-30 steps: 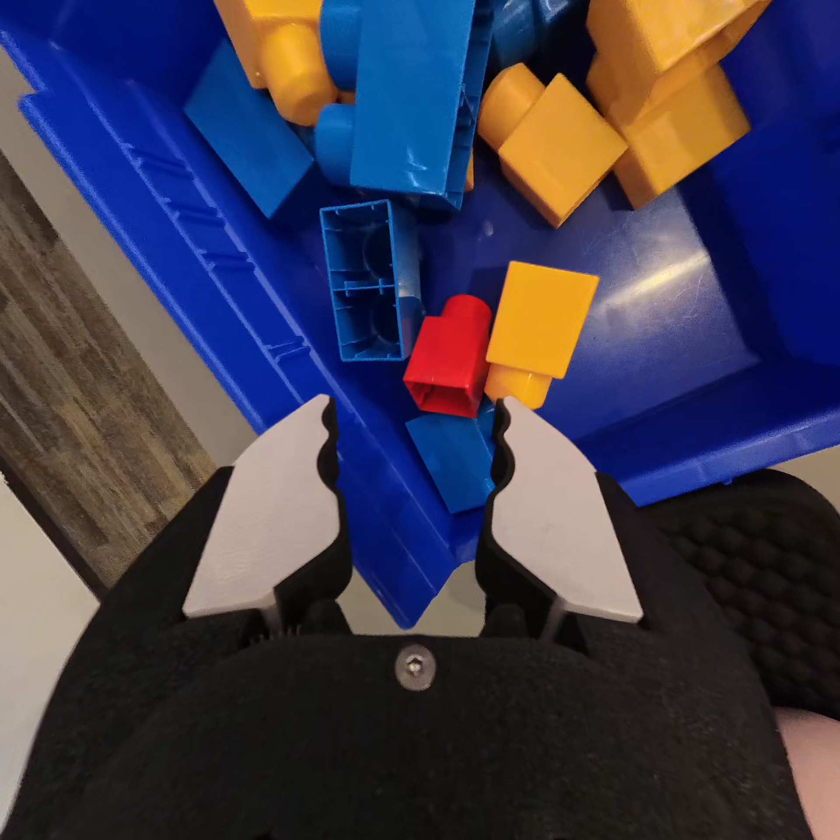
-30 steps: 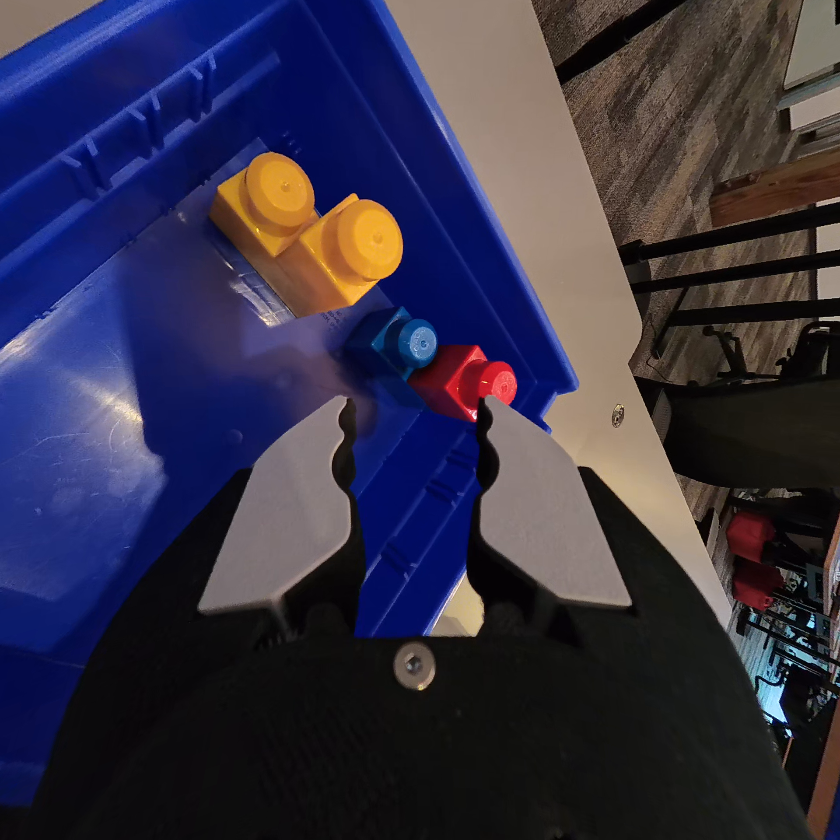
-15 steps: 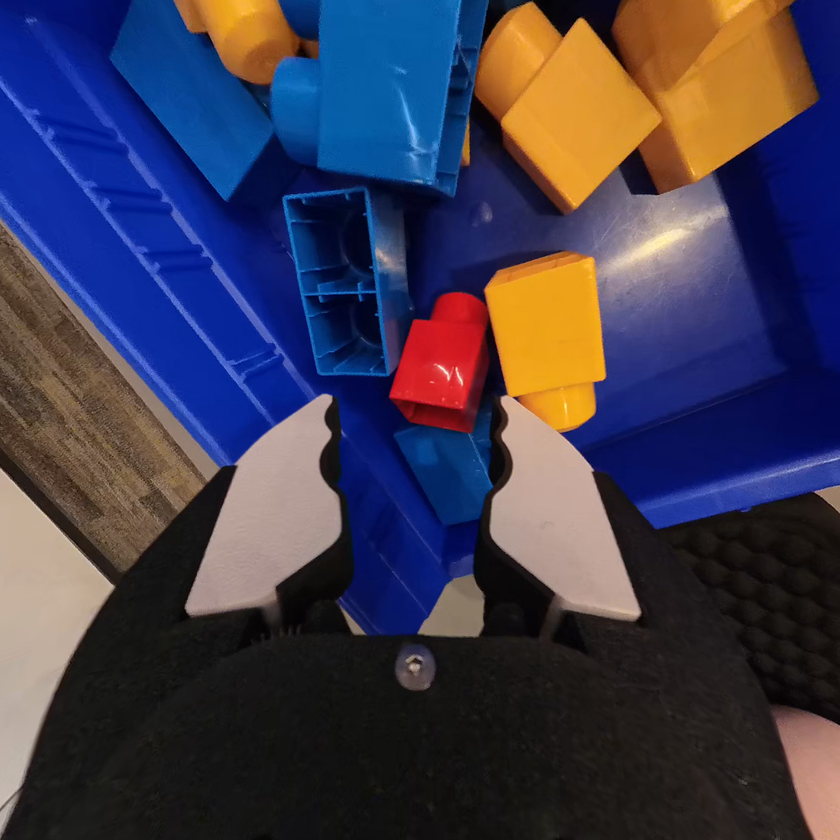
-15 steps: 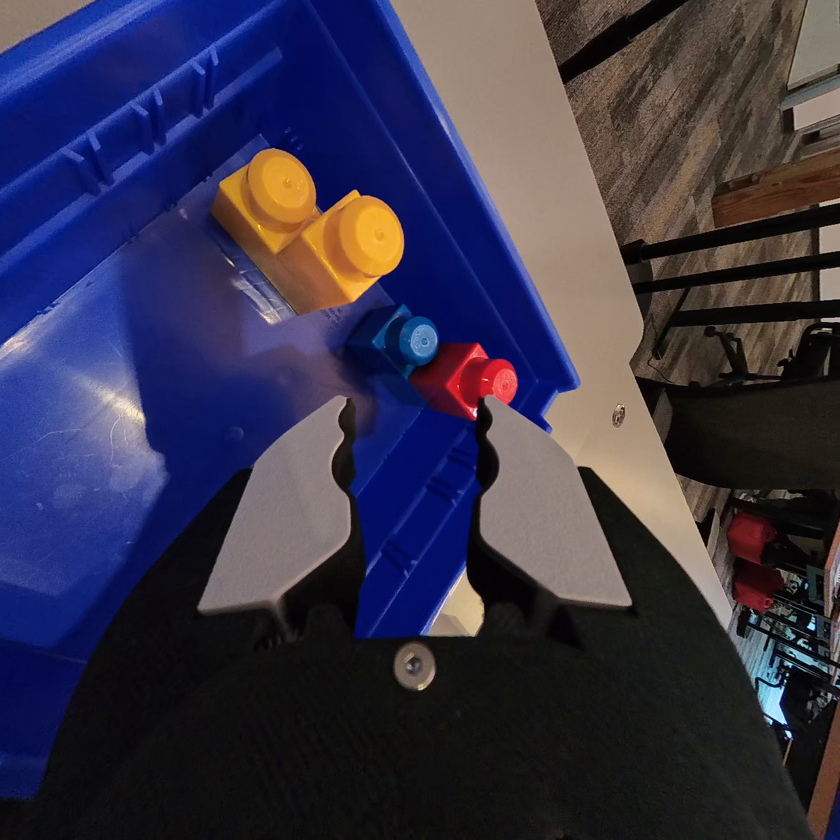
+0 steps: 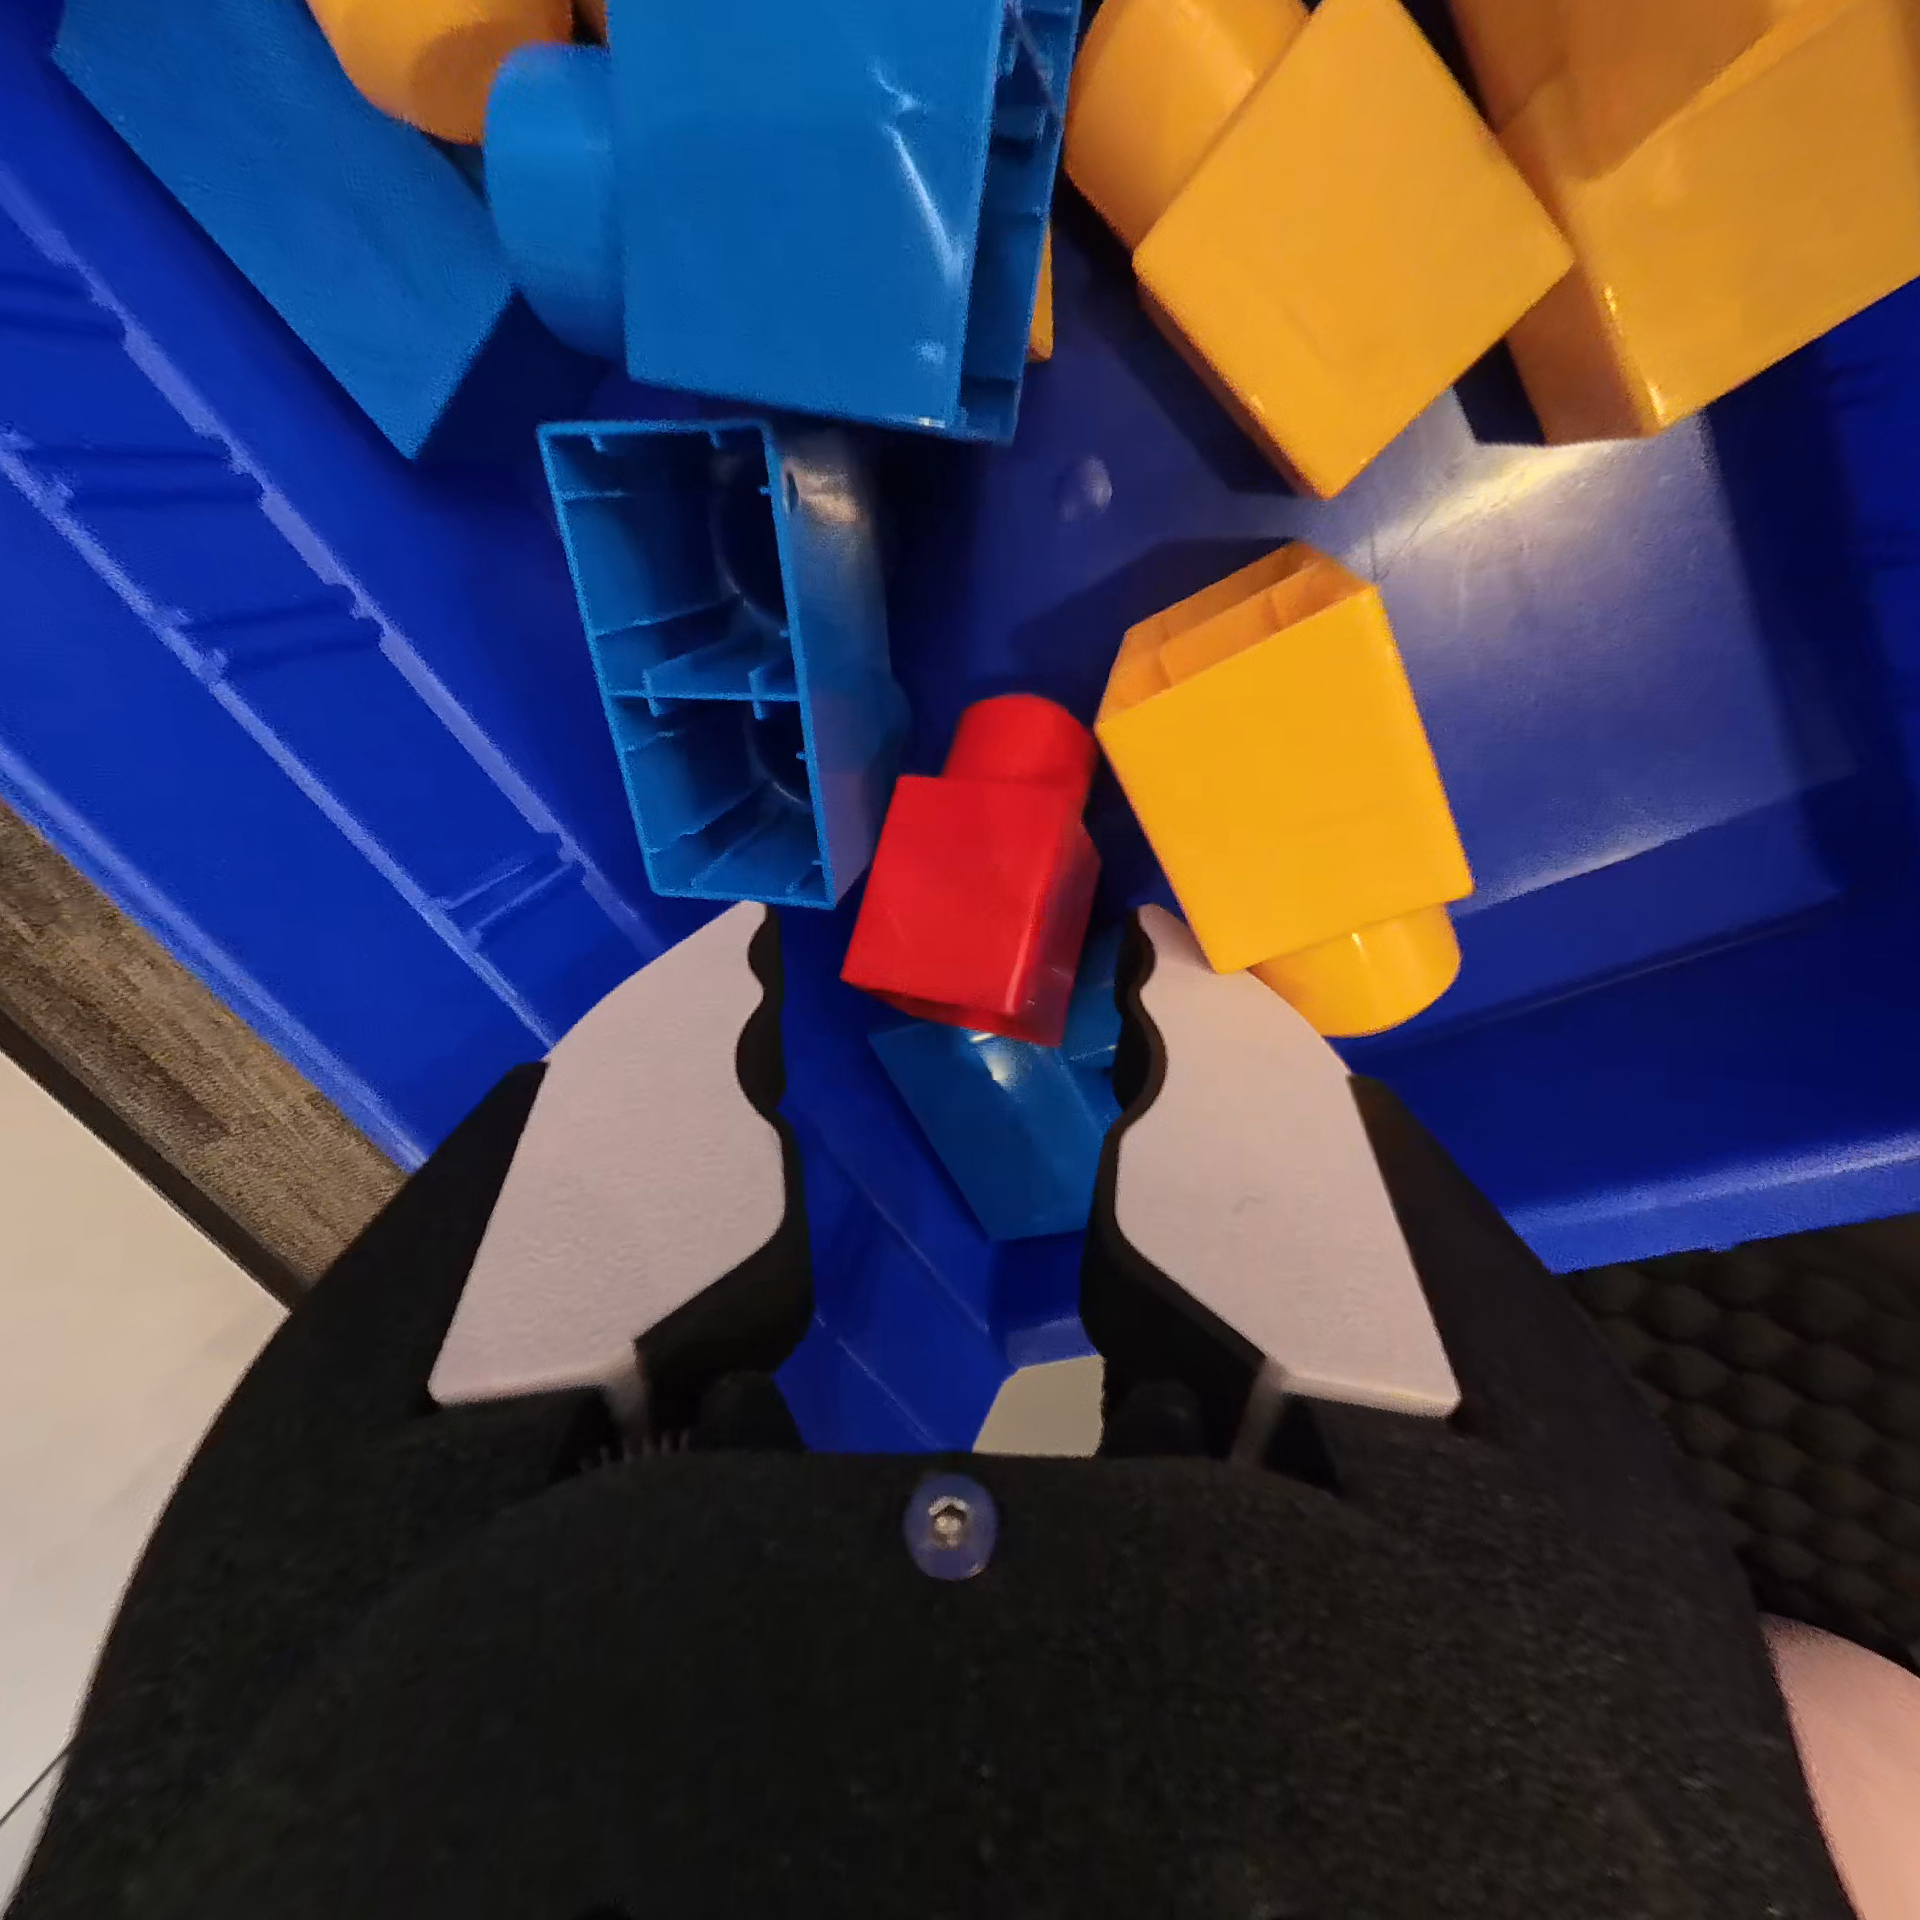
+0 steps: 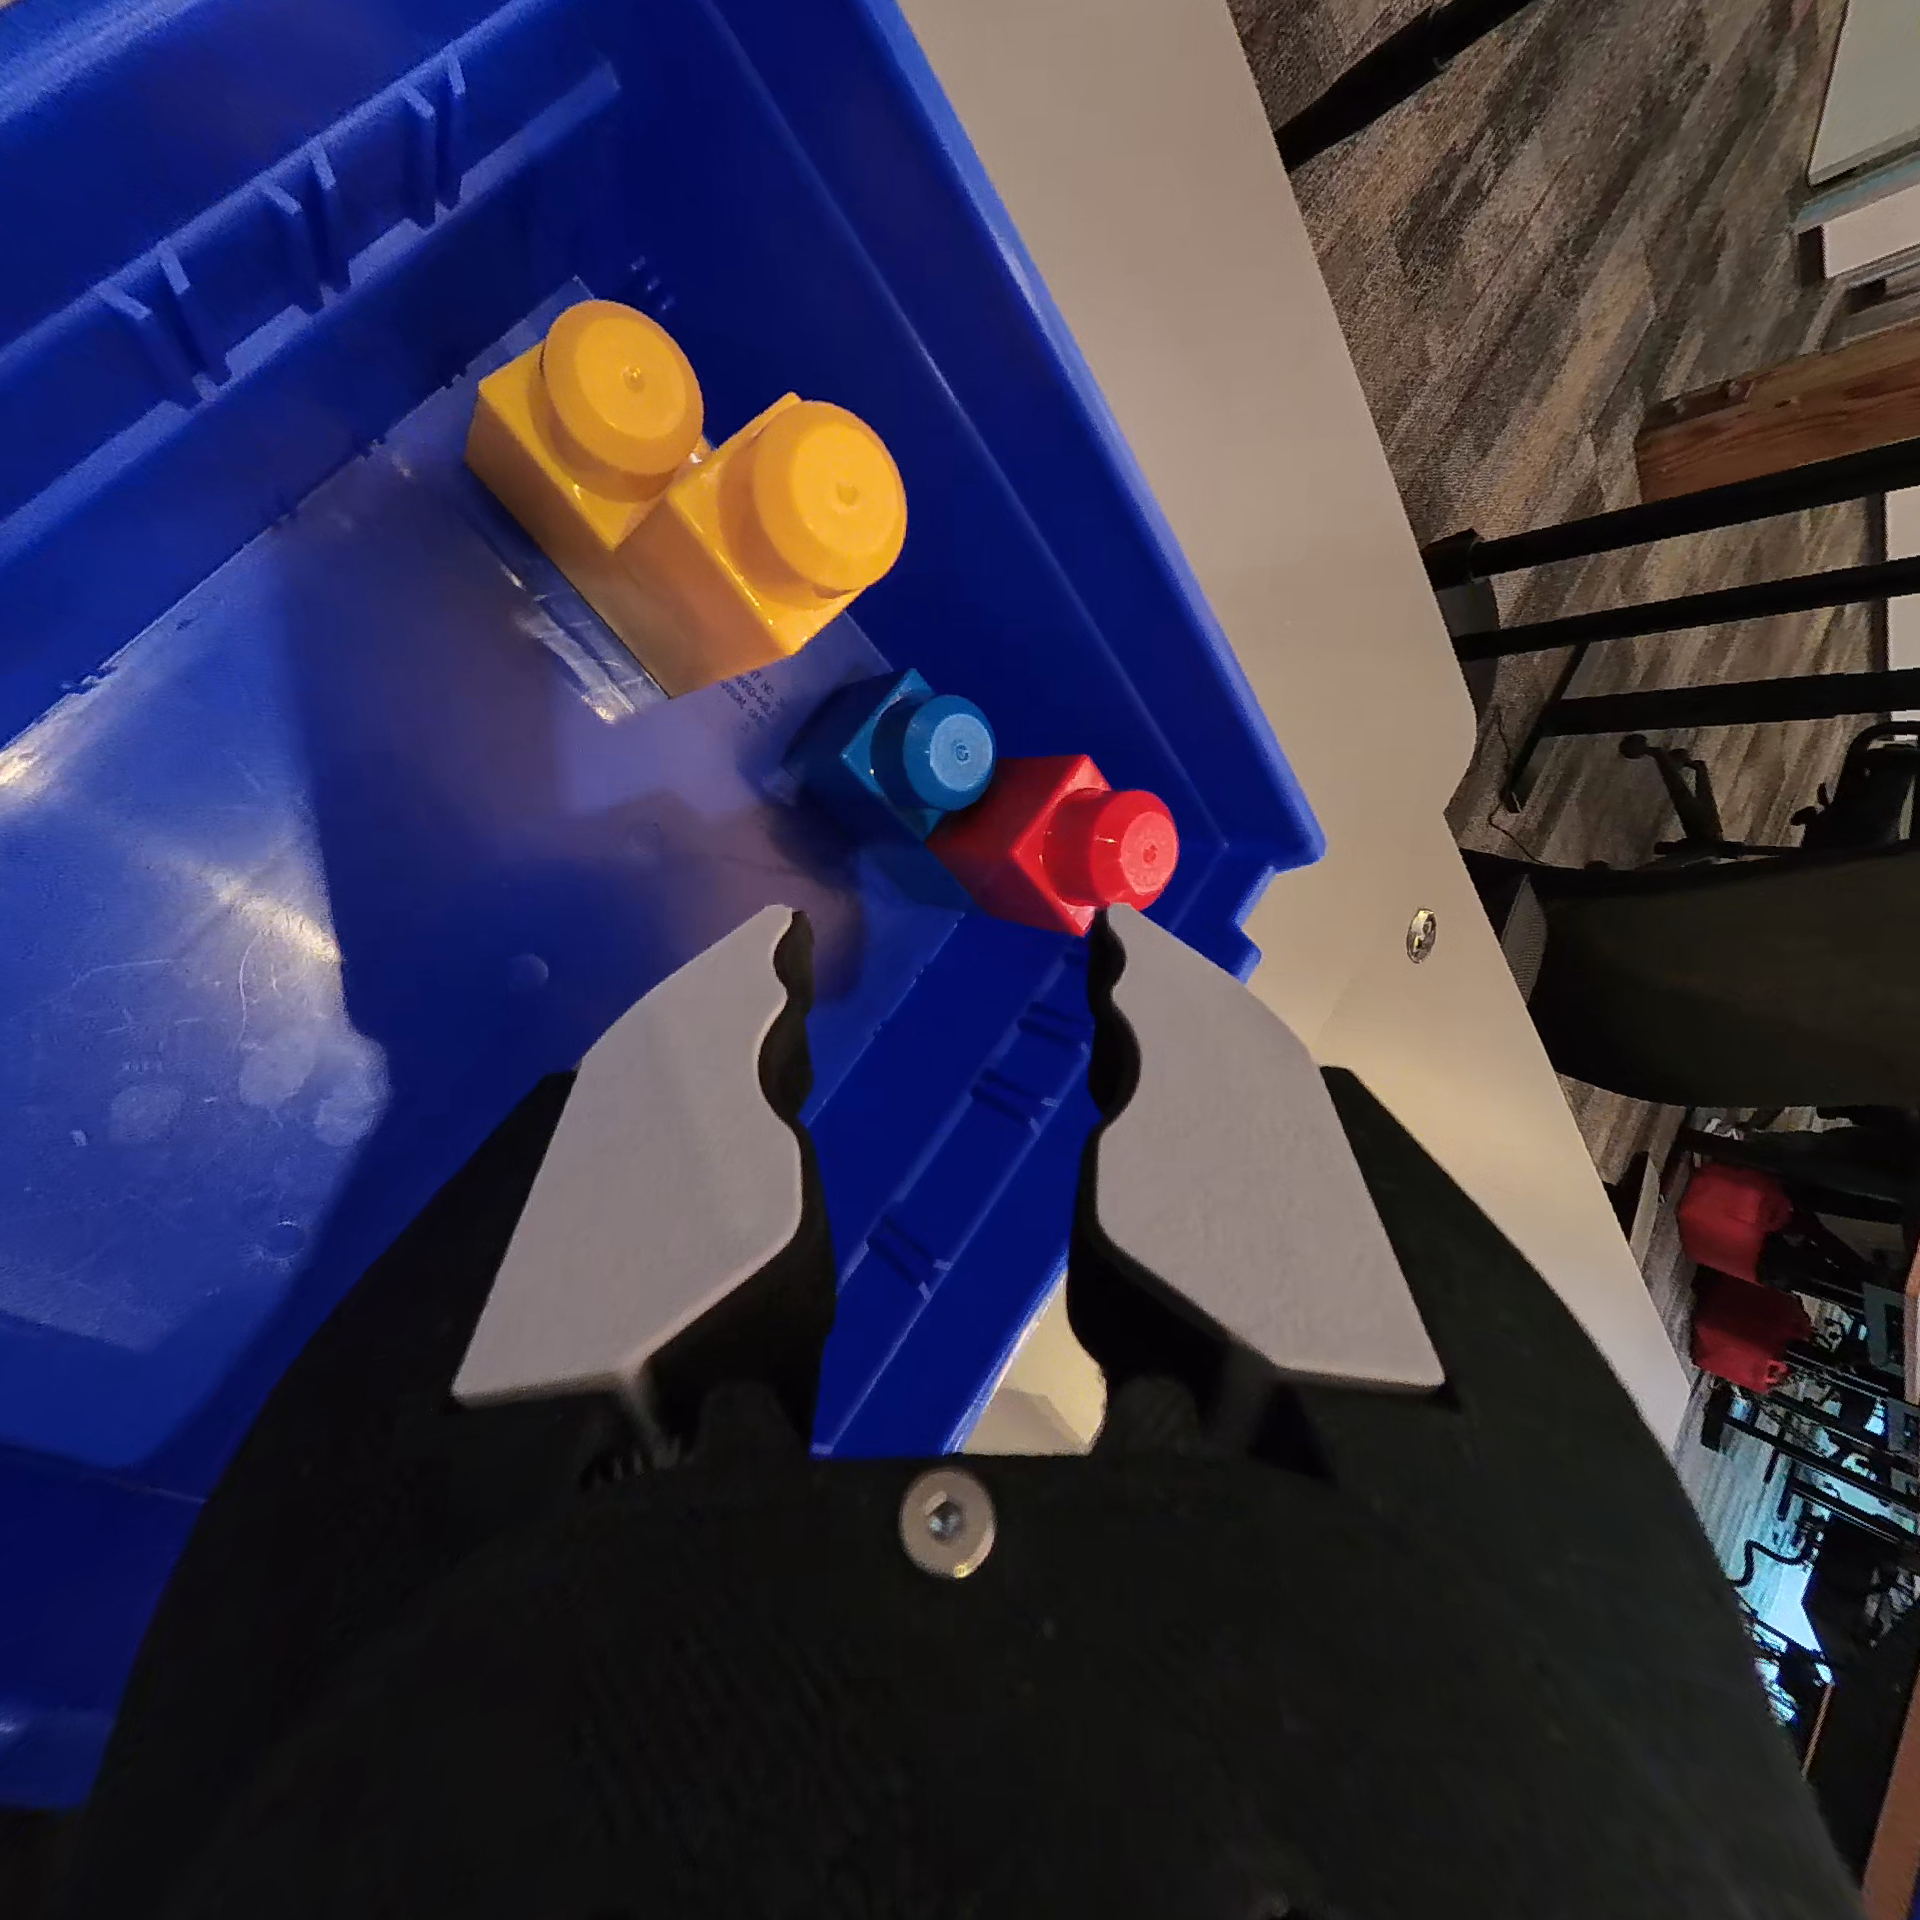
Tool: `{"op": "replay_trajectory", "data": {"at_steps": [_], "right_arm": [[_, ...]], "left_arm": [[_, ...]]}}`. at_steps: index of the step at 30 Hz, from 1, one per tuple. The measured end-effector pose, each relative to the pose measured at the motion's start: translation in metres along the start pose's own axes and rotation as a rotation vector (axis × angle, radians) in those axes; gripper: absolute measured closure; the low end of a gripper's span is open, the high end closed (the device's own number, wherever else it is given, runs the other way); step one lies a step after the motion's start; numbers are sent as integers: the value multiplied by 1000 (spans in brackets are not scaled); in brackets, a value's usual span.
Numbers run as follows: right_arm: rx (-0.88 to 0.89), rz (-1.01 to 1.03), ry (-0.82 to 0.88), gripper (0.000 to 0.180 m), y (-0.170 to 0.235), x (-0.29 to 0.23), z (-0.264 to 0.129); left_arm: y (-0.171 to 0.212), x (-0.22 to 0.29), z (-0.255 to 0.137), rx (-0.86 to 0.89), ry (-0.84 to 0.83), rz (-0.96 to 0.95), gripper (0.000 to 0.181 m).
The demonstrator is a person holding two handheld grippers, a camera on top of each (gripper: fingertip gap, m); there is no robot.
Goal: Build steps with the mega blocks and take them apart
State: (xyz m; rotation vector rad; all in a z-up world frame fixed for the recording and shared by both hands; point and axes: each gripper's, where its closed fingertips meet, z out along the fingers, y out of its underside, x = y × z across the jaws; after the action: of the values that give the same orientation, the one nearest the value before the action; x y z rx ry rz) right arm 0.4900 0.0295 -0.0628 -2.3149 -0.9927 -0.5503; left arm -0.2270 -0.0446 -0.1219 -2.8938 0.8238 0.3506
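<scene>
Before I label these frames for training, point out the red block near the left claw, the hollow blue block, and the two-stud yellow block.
red block (image 5: pixel 961 914), left wrist view, side face.
hollow blue block (image 5: pixel 696 665), left wrist view, open underside.
two-stud yellow block (image 6: pixel 727 582), right wrist view, side face.

Grey fingers (image 5: pixel 644 1153), seemingly black felt-like body

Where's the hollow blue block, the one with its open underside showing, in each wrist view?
Left wrist view: the hollow blue block sits centre-left, just beyond the open left gripper and beside the red block.
Right wrist view: not in it.
Shared landmark: the white tabletop, seen beside the ribbed blue bin wall in both; I cannot tell if it is one bin.
</scene>
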Motion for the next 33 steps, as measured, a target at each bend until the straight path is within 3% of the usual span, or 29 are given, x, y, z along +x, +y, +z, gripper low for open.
{"op": "replay_trajectory", "data": {"at_steps": [4, 13, 21, 23, 25, 26, 30, 33], "right_arm": [[-4, 1, -6, 127, 2, 0, 1], [-30, -15, -11, 127, 4, -3, 3], [-28, -17, -7, 129, 1, -3, 3], [-27, -16, -5, 129, 1, -2, 2], [-23, -11, -4, 129, 1, -2, 1], [-21, -9, -5, 129, 1, -2, 0], [-19, -14, -3, 129, 2, -1, -2], [-5, -16, -7, 129, -2, -2, -4]], "left_arm": [[-3, -2, -2, 25, -7, 2, 141], [-2, -3, -39, 134, -36, 8, 142], [-49, 54, -154, 662, 14, 183, 144], [-67, 88, -185, 811, 68, 264, 181], [-87, 132, -211, 940, 176, 319, 181], [-93, 149, -210, 924, 192, 347, 181], [-101, 158, -171, 709, -20, 415, 180], [-105, 158, -161, 677, 8, 376, 178]]}}
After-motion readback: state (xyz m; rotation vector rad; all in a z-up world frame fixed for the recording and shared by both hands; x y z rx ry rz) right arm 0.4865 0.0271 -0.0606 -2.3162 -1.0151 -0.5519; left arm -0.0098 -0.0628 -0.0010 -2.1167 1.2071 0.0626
